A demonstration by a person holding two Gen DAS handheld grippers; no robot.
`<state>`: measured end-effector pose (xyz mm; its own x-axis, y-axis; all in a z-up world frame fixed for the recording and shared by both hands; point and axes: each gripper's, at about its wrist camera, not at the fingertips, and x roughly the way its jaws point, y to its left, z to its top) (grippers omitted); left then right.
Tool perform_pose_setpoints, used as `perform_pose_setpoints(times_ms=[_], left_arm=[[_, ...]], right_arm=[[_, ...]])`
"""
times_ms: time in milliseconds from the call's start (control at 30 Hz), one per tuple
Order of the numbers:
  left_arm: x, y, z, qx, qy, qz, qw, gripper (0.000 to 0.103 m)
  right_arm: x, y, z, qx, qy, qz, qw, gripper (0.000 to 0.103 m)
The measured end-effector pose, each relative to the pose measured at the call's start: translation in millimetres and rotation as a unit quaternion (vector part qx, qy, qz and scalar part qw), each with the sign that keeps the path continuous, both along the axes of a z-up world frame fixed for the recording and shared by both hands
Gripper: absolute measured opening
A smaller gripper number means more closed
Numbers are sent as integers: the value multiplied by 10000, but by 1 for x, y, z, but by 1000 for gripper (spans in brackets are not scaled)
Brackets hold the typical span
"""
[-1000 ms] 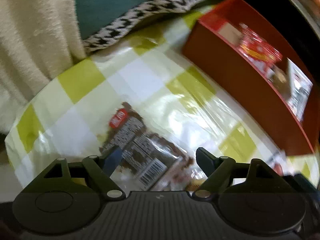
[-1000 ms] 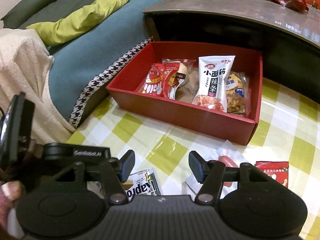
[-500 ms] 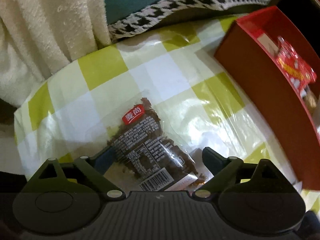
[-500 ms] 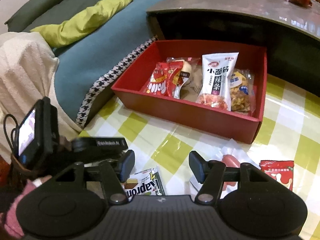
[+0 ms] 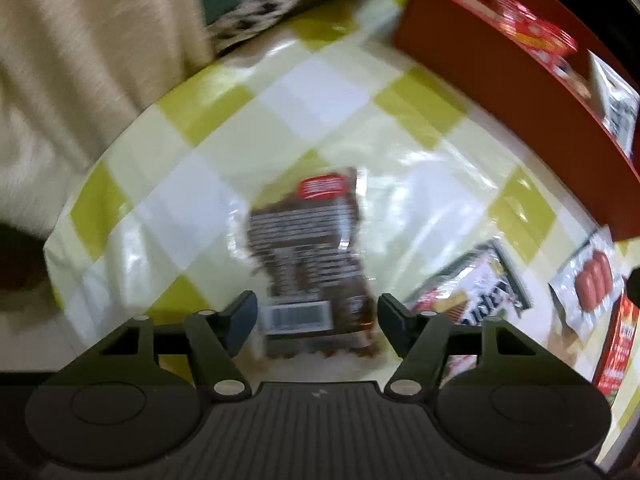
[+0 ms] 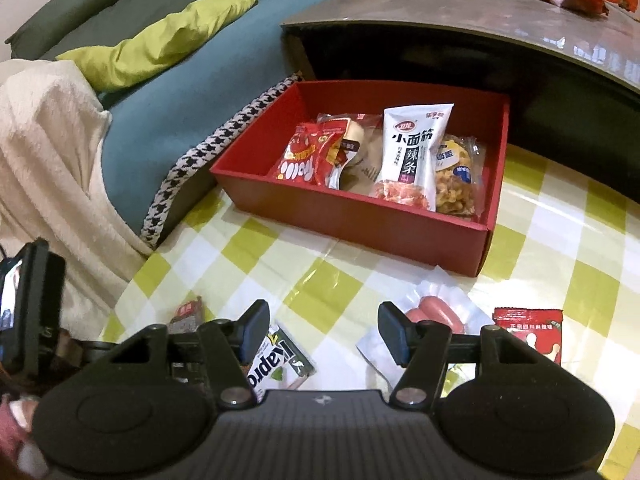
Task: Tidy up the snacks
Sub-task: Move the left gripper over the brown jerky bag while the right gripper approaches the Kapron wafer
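Left wrist view: the left gripper (image 5: 316, 316) points down over a brown snack packet (image 5: 308, 256) at frame centre, its long axis running up the frame; the fingers, just closing, flank its barcode end without visibly pressing.

Right wrist view: the right gripper (image 6: 320, 332) hangs open and empty; the red box (image 6: 360, 220) lies beyond, upper centre.

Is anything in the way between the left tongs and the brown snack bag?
Nothing visible. The left tongs point down with the brown snack bag lying right between their fingertips on the checked cloth. Their jaws have just been closing, with gaps still showing on both sides.
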<state>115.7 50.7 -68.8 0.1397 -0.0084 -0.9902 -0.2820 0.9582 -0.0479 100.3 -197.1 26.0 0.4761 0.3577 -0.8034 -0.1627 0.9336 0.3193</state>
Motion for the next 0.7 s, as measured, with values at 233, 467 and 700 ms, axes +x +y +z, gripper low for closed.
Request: perform_pose_setpoints(times_ms=[233,467,700], left_arm=[[5,-1,5,-171,-162,126,9996,87],[15,-9,-4,326,-315,414,9981,80],[9,-20,15,398,-454,-177,9980,58]], right_arm=[[2,12,-4,-37,47,189,9998,76],[4,13,-12,-121,138,198,9996,75],[4,18,-15,-264,191,247,9992,75]])
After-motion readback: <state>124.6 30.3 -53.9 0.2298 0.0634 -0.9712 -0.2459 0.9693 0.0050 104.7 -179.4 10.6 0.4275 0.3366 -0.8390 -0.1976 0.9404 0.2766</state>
